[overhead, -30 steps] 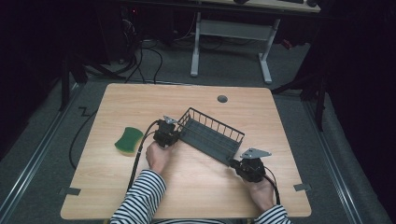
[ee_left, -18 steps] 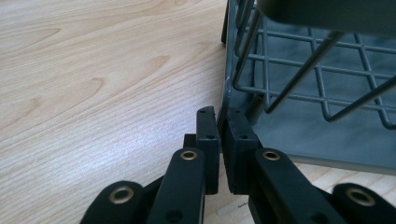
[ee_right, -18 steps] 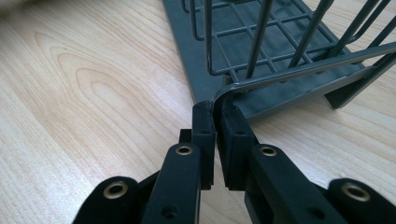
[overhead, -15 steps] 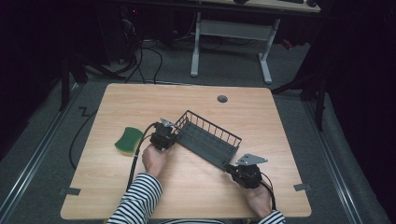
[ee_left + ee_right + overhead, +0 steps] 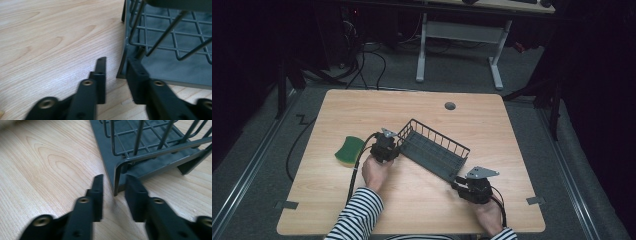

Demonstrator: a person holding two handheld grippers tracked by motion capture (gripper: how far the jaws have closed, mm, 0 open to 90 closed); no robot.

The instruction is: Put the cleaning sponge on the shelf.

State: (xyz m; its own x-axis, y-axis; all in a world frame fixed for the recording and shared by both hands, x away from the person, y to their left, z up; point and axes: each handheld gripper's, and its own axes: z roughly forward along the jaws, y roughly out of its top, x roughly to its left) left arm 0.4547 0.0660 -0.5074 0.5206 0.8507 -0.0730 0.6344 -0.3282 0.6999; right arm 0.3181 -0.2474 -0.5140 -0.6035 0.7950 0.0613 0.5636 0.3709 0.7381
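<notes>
2 grippers low, level | left gripper (image 5: 113, 72) fingers just parted off rack (image 5: 172, 62) corner | right gripper (image 5: 113, 192) same

In the high view the person's arms are cut off by the near edge, and the left hand (image 5: 376, 172) hides the body of the left claw (image 5: 388, 149). The wire rack (image 5: 172, 47) runs past the top and right edges of the left claw view; in the right claw view its far end (image 5: 150, 147) is cropped too. Both claws' own jaws look blurred close up. The room around the worktop (image 5: 362, 110) is too dark to read.
</notes>
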